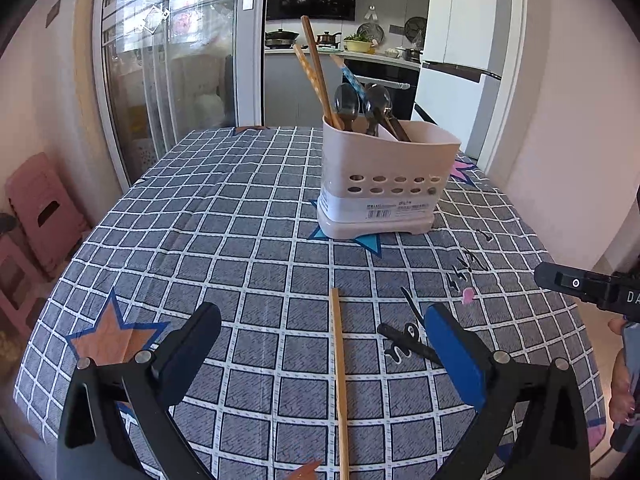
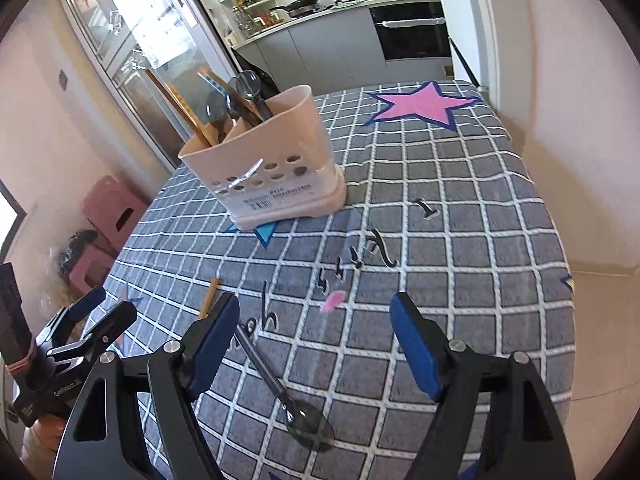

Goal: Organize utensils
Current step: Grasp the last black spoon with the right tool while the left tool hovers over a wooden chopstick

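Left wrist view: the left gripper [image 1: 322, 356], jaws apart, straddles a light, stiff chopstick [image 1: 340, 384] on the counter [image 1: 200, 220]; grasp it mid-shaft. The right gripper [image 2: 314, 346], also apart, hangs over a slippery spoon [image 2: 280, 388]; its handle seems safest.

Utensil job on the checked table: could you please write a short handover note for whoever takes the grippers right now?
Left gripper: open, holding nothing, jaws either side of the loose wooden chopstick lying on the tablecloth.
Right gripper: open, holding nothing, over the loose dark spoon, which lies flat with its bowl towards the camera.
Utensil holder: upright further back on the table, already holding several chopsticks and spoons.
Done: most utensils are in the holder.
Left: the chopstick and the spoon still need picking up and placing in the holder.
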`<act>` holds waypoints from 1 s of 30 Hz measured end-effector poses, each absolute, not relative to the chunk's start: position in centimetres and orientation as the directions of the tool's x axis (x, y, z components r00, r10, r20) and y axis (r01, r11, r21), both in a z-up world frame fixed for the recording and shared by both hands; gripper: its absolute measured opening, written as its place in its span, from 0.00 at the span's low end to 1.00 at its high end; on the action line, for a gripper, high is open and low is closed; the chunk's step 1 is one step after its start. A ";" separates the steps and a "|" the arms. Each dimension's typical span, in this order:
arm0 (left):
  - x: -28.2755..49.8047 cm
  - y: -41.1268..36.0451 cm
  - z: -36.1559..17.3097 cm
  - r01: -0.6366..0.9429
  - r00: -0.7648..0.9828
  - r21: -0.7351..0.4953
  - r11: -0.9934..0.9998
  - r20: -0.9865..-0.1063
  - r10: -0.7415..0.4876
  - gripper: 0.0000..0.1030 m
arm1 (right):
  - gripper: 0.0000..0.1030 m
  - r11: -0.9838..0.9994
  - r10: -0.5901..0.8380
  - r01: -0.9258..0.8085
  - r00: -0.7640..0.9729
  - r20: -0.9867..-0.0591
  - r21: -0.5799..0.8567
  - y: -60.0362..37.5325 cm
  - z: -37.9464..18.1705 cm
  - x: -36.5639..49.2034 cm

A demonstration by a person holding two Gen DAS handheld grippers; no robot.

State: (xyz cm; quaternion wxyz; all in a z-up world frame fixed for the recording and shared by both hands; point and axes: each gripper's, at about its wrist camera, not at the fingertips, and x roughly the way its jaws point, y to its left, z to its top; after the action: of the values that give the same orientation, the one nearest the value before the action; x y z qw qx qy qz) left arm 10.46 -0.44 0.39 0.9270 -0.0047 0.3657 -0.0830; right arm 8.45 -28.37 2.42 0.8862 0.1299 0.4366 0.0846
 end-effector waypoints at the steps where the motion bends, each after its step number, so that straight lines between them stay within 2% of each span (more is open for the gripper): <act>1: 10.3 -0.4 0.2 0.148 0.715 -0.068 0.987 -0.682 -0.154 1.00 | 0.84 0.955 0.252 -0.030 0.602 -0.758 0.294 -28.4 2.3 8.1; 3: 10.0 -0.3 0.0 0.144 0.704 -0.072 0.987 -0.693 -0.153 1.00 | 0.87 0.957 0.244 -0.021 0.602 -0.761 0.291 -28.5 2.1 7.5; 4: 9.9 -0.4 -0.3 0.143 0.697 -0.073 0.987 -0.700 -0.153 1.00 | 1.00 0.955 0.246 -0.017 0.600 -0.761 0.295 -28.6 1.8 7.1; 7: 9.6 -0.4 -0.9 0.138 0.677 -0.072 0.988 -0.721 -0.147 1.00 | 1.00 0.951 0.252 -0.012 0.606 -0.755 0.308 -28.7 1.1 6.1; 17: 8.3 -0.4 -2.8 0.145 0.617 -0.036 0.989 -0.778 -0.119 1.00 | 1.00 0.963 0.237 -0.009 0.501 -0.832 0.269 -27.9 -1.6 5.3; 30: 8.0 -1.2 -5.2 0.176 0.541 0.033 0.984 -0.838 -0.069 1.00 | 1.00 0.974 0.213 -0.029 0.452 -0.866 0.224 -26.8 -2.4 5.2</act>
State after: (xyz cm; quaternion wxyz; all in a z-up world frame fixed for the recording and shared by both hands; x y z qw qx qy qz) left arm 7.97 -1.17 -5.17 0.8761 0.0565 0.4737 -0.0699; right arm 5.17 -26.76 -2.45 0.8474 0.0884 0.5186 0.0714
